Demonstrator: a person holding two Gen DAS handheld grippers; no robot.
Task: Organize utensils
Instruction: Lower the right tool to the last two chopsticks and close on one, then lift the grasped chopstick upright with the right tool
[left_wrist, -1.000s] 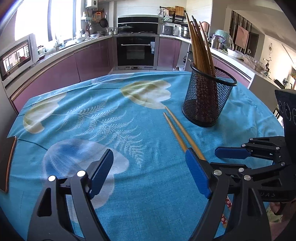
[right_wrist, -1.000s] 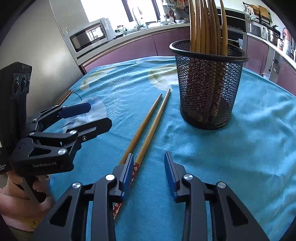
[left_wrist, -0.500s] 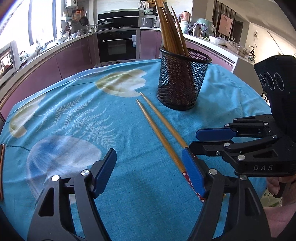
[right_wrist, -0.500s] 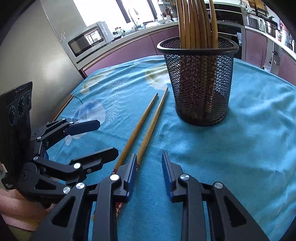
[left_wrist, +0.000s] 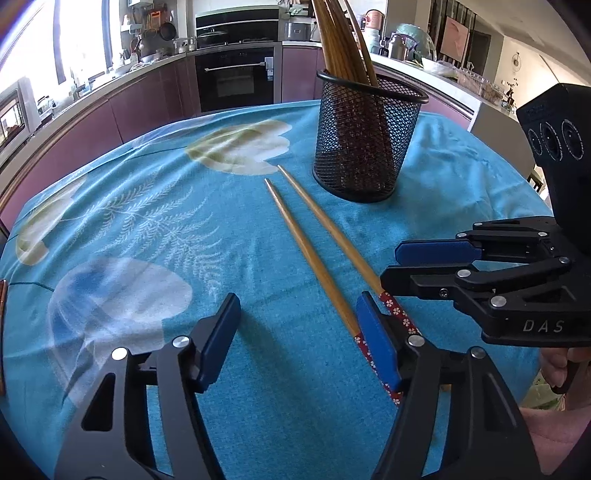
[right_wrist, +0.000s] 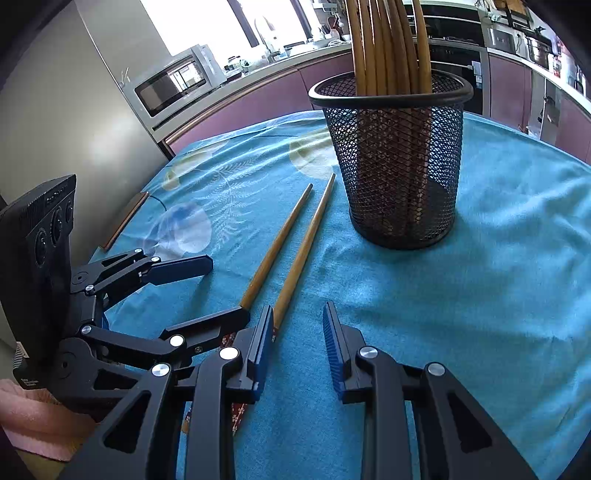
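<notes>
Lying just outside the closing left gripper (left_wrist: 295, 332): two chopsticks (left_wrist: 317, 254).

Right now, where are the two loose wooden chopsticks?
In the left wrist view, the two loose wooden chopsticks lie side by side on the blue leaf-print tablecloth, left of the black mesh cup, pointing toward it.

2 loose chopsticks (left_wrist: 314, 254) — patterned ends behind jaws, holder's chopsticks (right_wrist: 388, 44) cropped
</notes>
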